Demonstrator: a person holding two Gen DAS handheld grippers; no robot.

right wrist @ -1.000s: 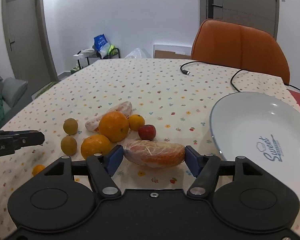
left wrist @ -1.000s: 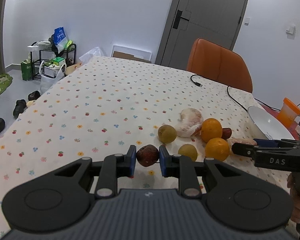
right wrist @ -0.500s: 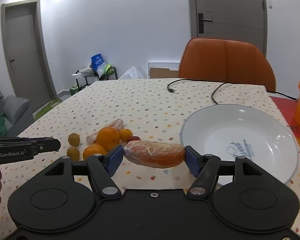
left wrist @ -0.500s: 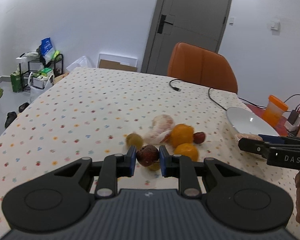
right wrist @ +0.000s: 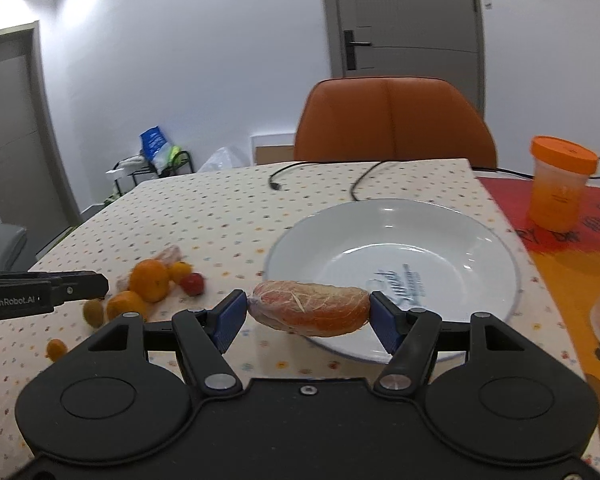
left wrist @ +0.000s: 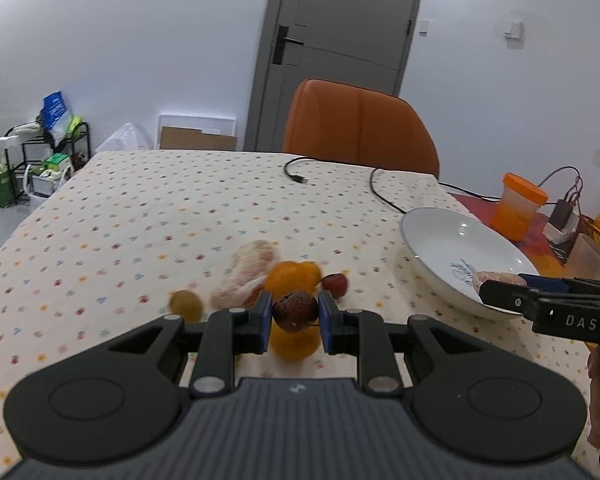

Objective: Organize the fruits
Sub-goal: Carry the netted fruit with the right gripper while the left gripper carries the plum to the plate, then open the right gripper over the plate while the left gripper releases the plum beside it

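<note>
Right gripper (right wrist: 308, 314): jaws spread wide and closed end to end on 1 plastic-wrapped orange-pink fruit wedge (right wrist: 310, 312), held level in the air over the near rim of the white shallow plate (right wrist: 452, 216).
Left gripper (left wrist: 294, 312): jaws narrowed onto 1 small dark brown wrinkled round fruit (left wrist: 295, 309), lifted above the fruit pile near the middle of the spotted tablecloth (left wrist: 140, 208).
Plate: empty, at the table's right edge, beside an orange-lidded plastic jar (right wrist: 558, 184).
Handling, wedge: likely soft and light, its film slippery; the end-to-end hold looks sound, though a hard squeeze could bruise it.
Handling, brown fruit: small and firm-looking, probably prone to rolling once released; gripping across its widest part suits it.
Count on the cloth: 2 large oranges (right wrist: 150, 280), 1 small orange behind them, 1 tiny orange fruit (right wrist: 56, 349) lying apart, 1 red round fruit (right wrist: 192, 283), 1 second wrapped wedge (left wrist: 248, 268), and 1 yellow-green round fruit (left wrist: 186, 304) seen clearly; others may be hidden.
</note>
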